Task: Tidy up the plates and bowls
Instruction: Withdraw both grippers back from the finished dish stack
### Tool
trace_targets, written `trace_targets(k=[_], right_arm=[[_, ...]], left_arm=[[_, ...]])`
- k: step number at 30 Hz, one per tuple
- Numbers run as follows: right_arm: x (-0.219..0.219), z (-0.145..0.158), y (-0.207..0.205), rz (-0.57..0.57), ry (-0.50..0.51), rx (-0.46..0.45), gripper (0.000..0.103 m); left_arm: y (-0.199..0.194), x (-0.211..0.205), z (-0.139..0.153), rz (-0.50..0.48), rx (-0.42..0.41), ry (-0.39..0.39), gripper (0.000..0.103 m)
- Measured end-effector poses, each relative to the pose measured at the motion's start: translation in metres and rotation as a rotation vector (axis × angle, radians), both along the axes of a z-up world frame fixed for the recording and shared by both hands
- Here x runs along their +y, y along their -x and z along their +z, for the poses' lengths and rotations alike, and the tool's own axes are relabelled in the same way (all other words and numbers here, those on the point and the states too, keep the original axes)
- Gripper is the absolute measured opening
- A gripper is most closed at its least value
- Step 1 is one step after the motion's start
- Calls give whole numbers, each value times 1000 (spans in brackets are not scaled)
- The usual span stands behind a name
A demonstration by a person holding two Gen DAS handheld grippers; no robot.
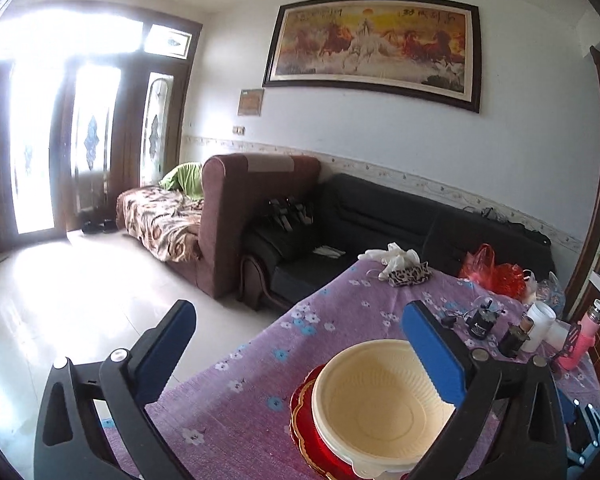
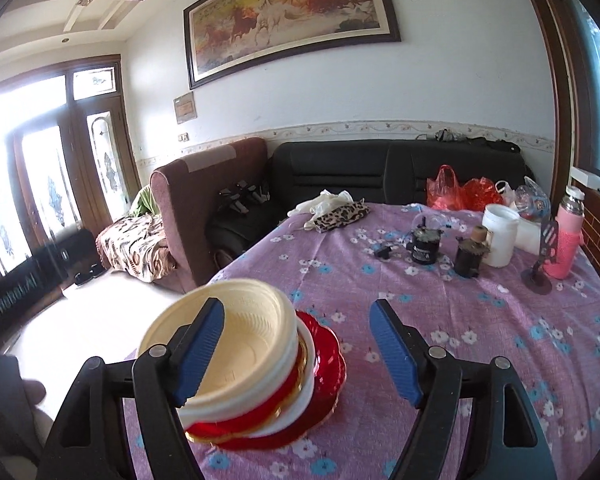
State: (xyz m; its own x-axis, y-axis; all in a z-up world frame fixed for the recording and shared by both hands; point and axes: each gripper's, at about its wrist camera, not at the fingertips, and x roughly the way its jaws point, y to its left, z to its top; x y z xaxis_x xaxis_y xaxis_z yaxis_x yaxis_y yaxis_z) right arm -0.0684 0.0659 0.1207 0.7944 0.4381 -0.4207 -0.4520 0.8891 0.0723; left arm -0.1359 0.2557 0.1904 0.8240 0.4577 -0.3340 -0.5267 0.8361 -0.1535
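A cream bowl [image 1: 376, 404] tops a stack of white bowls and red gold-rimmed plates [image 1: 300, 408] on the purple flowered tablecloth [image 1: 236, 408]. My left gripper [image 1: 296, 348] is open, with its right finger above the bowl's right rim and its left finger out over the table's edge. In the right wrist view the same cream bowl [image 2: 240, 336] leans on the stack of white bowls and red plates [image 2: 324, 364]. My right gripper [image 2: 298, 350] is open, its left finger in front of the bowl and its right finger over bare cloth. Both are empty.
At the table's far side lie a leopard-print cloth [image 2: 340, 214], a white jar [image 2: 498, 236], small dark jars [image 2: 424, 246], a pink flask [image 2: 566, 236] and red plastic bags [image 2: 456, 190]. A black sofa [image 2: 380, 172] and a brown armchair [image 2: 204, 200] stand beyond the table.
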Motion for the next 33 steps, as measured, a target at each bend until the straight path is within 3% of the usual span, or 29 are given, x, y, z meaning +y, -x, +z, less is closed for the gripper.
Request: trace_targets(k=[8,19,24,27,33], right_arm=[[-25,-14,13,-10,-23,37,80],[-47,-23,43,2,3,-6,83],[-55,-27,50,24,-4,-7,83],[-59,-30,53,37,-6,-5,83],[-66,-38,61,47,-4,-6,84]], left_arm=[[12,-24,10,-11,-24,-48,103],[27,-66,17,-4,-44,-101,103],[50,-90,19,52,-125,-169,103],[58,-101,19,14,-158,-169,103],[44,-111,6,-100,-60,-100,103]])
